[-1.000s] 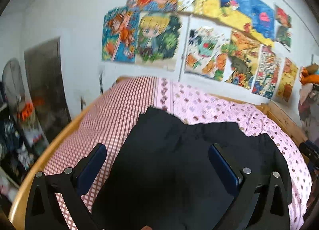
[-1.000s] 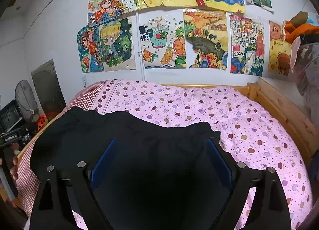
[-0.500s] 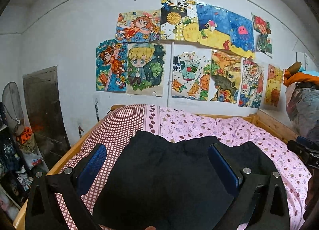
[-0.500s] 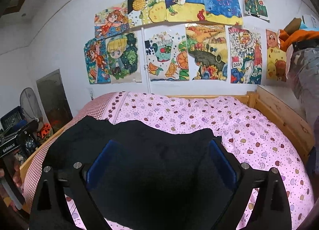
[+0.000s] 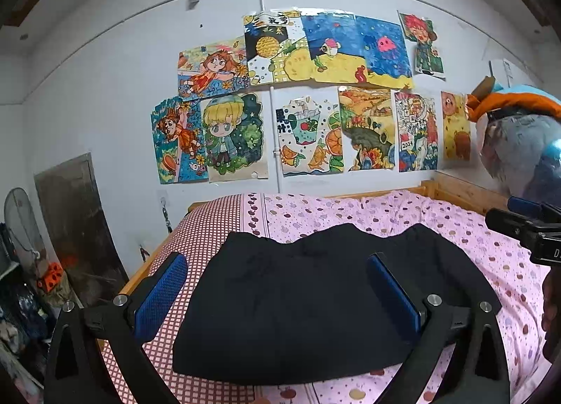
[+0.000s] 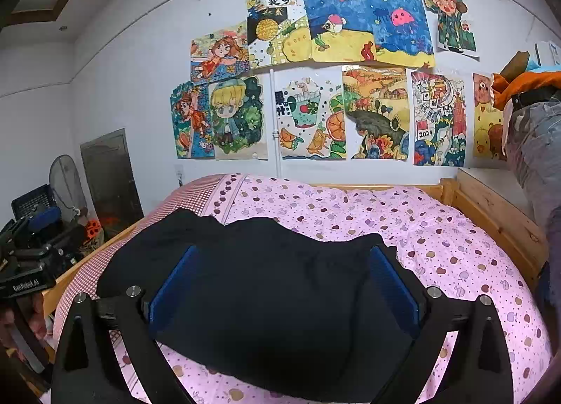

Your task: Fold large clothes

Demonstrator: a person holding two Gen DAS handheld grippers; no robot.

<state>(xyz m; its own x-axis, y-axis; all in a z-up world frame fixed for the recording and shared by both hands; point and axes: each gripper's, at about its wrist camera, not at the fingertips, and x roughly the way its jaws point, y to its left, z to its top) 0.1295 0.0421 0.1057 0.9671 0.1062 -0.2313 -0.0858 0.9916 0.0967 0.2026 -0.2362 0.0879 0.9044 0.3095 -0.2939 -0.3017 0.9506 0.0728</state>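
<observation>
Left wrist view: my left gripper (image 5: 277,285) stands with its blue ribbed pads wide apart and nothing pinched between them; the black soft-cloth garment (image 5: 315,302) lies below and beyond, flat on the bed (image 5: 455,228), straddling the seam where the red-and-white checked sheet (image 5: 210,218) meets the pink fruit-print sheet (image 5: 491,257). The garment reads as a compact, roughly rectangular bundle with a wavy far edge and a thick, rounded near edge, which suggests doubled layers; matte, limp fabric, little sheen. My right gripper (image 5: 526,225) shows at the right margin, black frame, clear of the cloth. Judgement: one fold looks laid down and released; I am between folds. Right wrist view: my right gripper (image 6: 280,285) has just been opening its jaws, now spread wide, with no cloth between the pads; the garment sits under them on the pink sheet, its far edge scalloped. The light wooden bed frame (image 6: 491,207) borders the right side. Next move, as I judge it: pick two corners of one short edge, grip through all layers and carry them across evenly, since loose cloth may slip or bunch.
</observation>
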